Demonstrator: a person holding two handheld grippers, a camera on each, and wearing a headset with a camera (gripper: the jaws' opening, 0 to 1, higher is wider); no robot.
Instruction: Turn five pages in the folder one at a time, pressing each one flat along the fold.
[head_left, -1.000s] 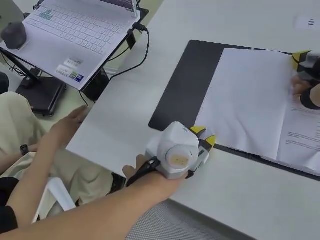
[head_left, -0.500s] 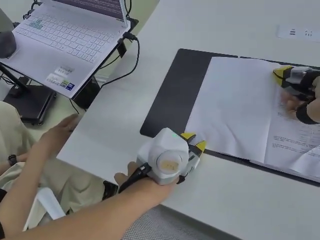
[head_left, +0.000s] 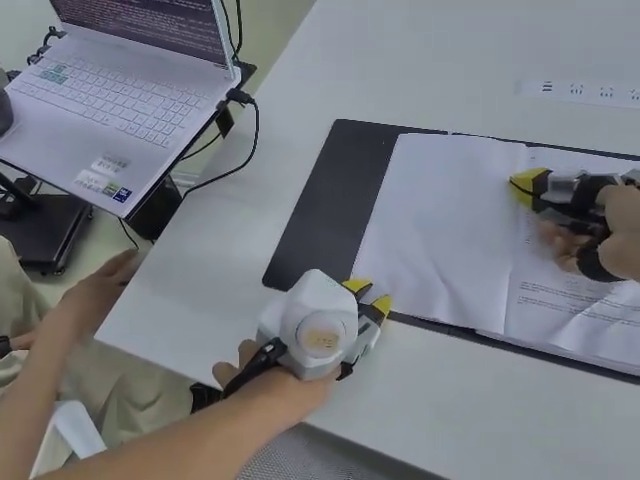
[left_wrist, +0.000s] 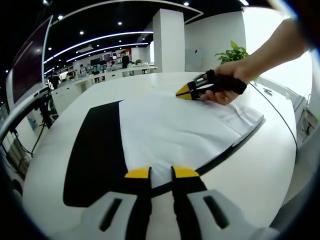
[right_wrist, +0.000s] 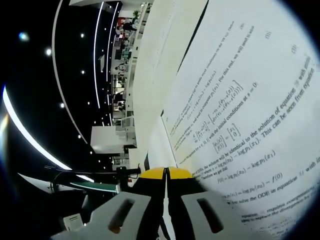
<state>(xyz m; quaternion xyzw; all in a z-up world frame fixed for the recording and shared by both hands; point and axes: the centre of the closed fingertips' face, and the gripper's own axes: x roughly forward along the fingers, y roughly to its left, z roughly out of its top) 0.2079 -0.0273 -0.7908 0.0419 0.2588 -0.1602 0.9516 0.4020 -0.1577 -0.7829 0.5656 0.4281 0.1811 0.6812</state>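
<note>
Left hand-held gripper: narrow gap, empty, at near edge of open black folder on white tabletop. Right hand-held gripper: jaws closed together, tips near fold, at white printed page.

Open-plan office, large floor. Long white table with a socket plate set flush in its top. Beside the table, a laptop sits open on a dark raised stand, with a cable plugged into its side. A black folder of printed sheets lies on the table, the pages carrying text and equations. Farther back: a square white column, a potted plant, and rows of desks with small figures of people among them. Dark ceiling with long curved light strips and small spotlights.
</note>
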